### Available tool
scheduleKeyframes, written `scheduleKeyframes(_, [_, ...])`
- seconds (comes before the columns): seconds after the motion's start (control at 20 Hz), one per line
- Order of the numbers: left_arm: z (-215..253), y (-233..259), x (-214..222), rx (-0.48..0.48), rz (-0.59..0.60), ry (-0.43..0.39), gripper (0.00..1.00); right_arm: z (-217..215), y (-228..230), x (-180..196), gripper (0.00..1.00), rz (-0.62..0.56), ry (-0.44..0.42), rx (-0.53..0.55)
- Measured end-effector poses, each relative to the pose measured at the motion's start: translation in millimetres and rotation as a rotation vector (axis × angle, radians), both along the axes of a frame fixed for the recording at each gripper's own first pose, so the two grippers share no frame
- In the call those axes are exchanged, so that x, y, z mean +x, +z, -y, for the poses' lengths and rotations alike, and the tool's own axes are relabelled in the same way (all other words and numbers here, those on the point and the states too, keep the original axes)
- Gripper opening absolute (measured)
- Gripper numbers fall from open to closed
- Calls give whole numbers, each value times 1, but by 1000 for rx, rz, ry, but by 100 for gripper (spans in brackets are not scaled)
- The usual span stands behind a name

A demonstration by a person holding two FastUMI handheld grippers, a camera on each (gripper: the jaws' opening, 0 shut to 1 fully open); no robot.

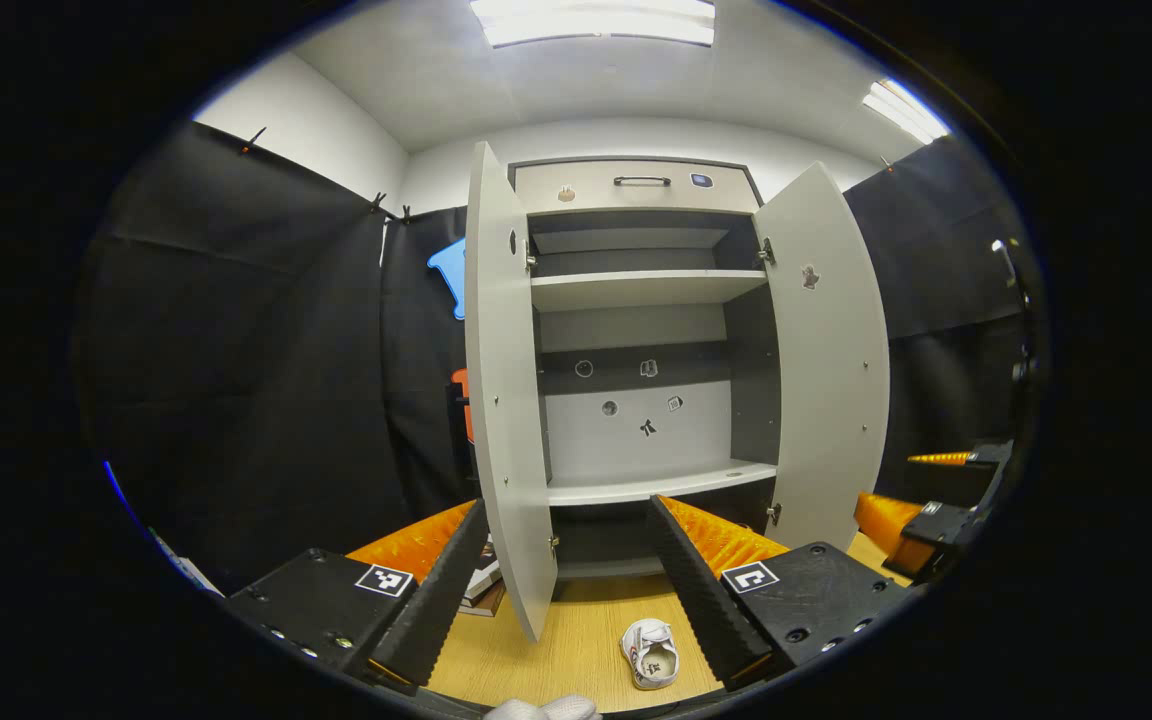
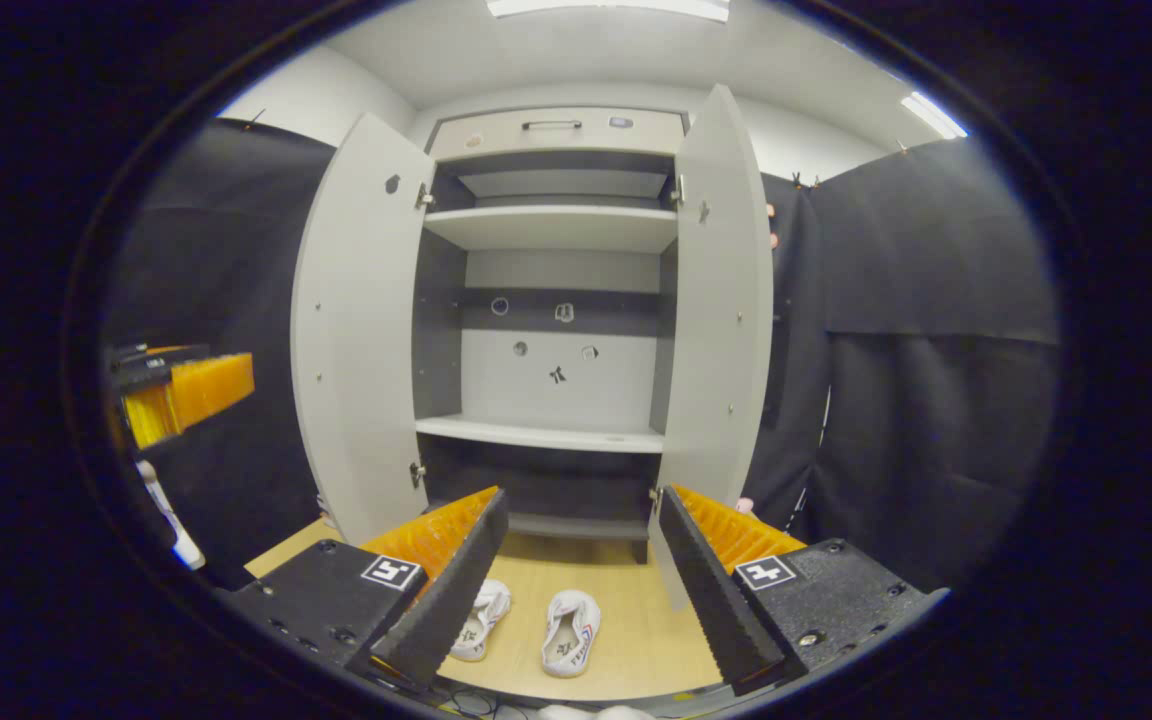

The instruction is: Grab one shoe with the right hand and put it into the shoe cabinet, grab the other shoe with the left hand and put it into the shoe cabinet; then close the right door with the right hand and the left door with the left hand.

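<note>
The tall pale-grey shoe cabinet (image 2: 556, 300) fills centre frame, both doors wide, shelves bare. Two small white shoes (image 2: 572, 630) lie on the wooden floor, bottom centre. My left gripper (image 1: 556, 590) and right gripper (image 2: 581, 590) gape, holding nothing. Everything remains undone.

2 white shoes (image 2: 536, 625) on the floor before the open shoe cabinet (image 2: 546, 320).

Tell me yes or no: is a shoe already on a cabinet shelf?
No, in the right gripper view both shoes lie on the wooden floor before the open cabinet.
</note>
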State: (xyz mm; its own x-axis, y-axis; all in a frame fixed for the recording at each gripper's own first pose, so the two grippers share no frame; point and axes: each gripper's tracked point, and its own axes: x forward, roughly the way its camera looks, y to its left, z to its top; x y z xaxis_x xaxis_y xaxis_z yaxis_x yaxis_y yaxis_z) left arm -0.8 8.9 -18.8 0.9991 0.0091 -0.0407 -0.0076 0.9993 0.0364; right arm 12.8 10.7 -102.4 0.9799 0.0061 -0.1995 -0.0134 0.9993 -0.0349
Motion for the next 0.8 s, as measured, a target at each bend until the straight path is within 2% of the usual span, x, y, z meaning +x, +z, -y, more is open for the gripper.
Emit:
scheduleKeyframes(0.15, [-3, -6, 0, 7, -16, 10, 96, -8, -63, 2, 99, -144, 15, 14])
scheduleKeyframes(0.5, [-11, -18, -1, 14, -56, 42, 96, -38, -202, 14, 92, -426, 68, 92])
scheduleKeyframes(0.8, [-16, -25, 2, 29, -80, 65, 96, -49, -296, 35, 82, -611, 35, 170])
